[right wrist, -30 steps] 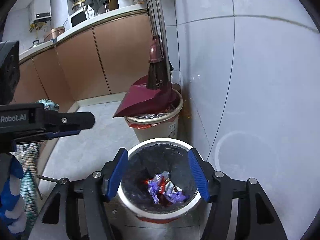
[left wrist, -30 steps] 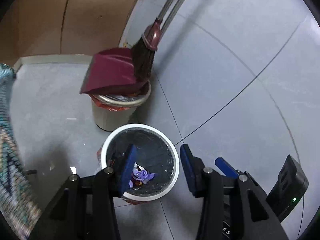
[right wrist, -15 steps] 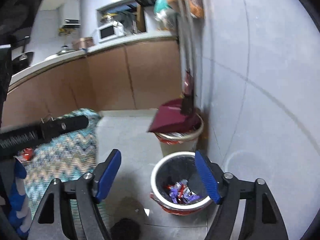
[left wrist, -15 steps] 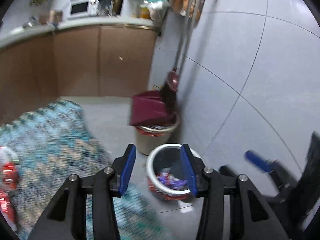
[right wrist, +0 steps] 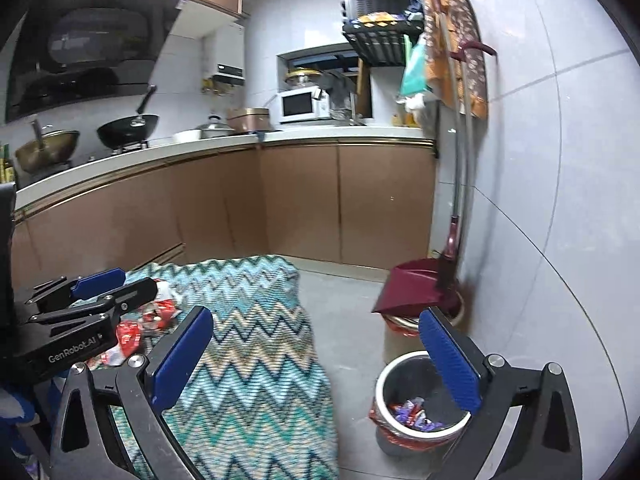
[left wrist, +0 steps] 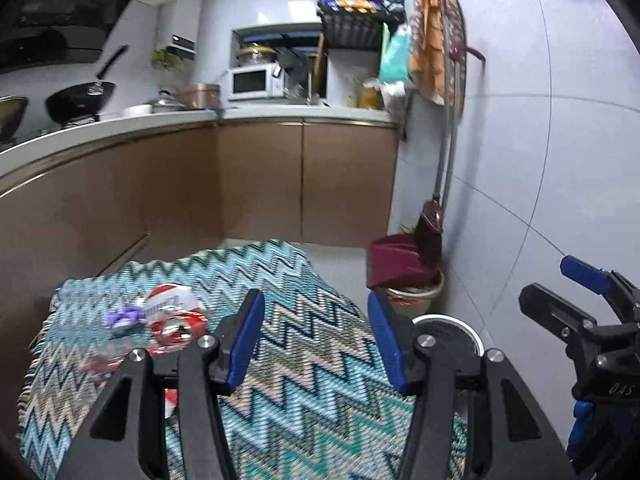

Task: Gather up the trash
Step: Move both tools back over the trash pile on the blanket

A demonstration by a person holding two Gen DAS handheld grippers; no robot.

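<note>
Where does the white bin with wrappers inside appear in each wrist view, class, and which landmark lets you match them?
Left wrist view: white bin at lower right, mostly hidden behind a finger.
Right wrist view: white bin at lower right, wrappers visible inside.
Shared landmark: maroon dustpan on the other bin behind it.

A home kitchen: brown cabinets (right wrist: pixel 304 200) under a pale L-shaped counter (right wrist: pixel 224 142), with a black wok (right wrist: pixel 128 130) on the hob beneath a dark range hood (right wrist: pixel 88 52). White microwave (right wrist: pixel 302 106) in the corner, wire rack (right wrist: pixel 378 46) above. Broom (right wrist: pixel 450 256) and dustpan (right wrist: pixel 412 286) against the tiled wall, beside two bins.
</note>
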